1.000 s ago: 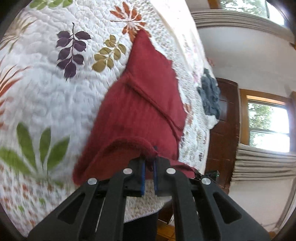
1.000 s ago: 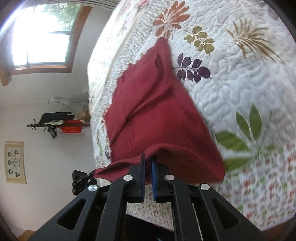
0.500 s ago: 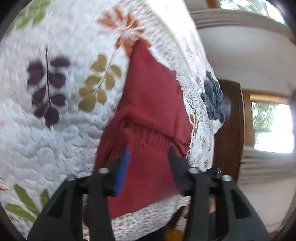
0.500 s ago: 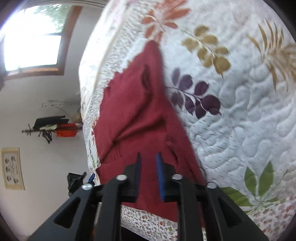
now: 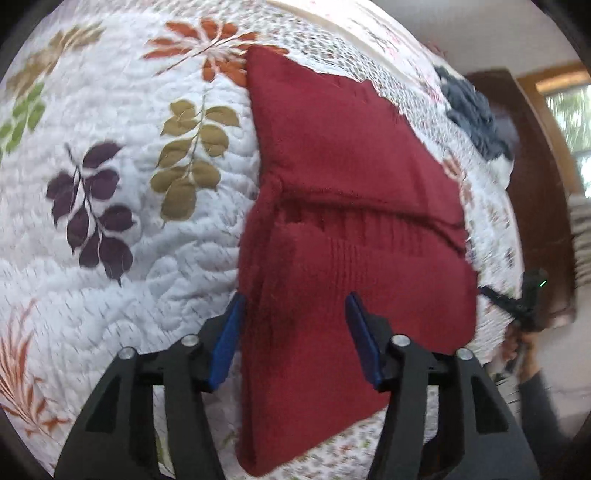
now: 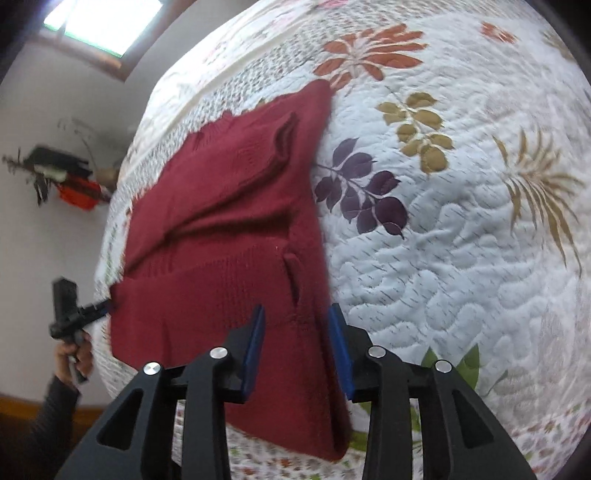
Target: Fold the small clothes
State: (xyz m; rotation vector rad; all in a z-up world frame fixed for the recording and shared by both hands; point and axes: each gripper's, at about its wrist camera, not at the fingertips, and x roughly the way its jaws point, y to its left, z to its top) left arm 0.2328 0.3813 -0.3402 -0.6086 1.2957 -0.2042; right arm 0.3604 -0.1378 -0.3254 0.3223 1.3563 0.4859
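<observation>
A dark red knitted garment (image 5: 343, 229) lies folded flat on the leaf-patterned quilt (image 5: 122, 243), its near layer lapped over the far one. My left gripper (image 5: 295, 306) hovers open over the garment's near left edge, nothing between its blue pads. In the right wrist view the same red garment (image 6: 229, 251) lies near the bed's left side, and my right gripper (image 6: 295, 314) stands open above its near right edge, holding nothing. The other gripper (image 6: 66, 310) appears at the garment's far left corner in a hand.
A grey-blue bundle of cloth (image 5: 476, 114) lies on the quilt's far right corner. Dark wooden furniture (image 5: 535, 206) stands beyond the bed edge. A window (image 6: 99, 22) and a wall shelf with an orange object (image 6: 77, 192) sit at the left.
Both grippers were shut on the garment's raised red edge; they have laid it down, opened and let go. The garment now lies flat and folded.
</observation>
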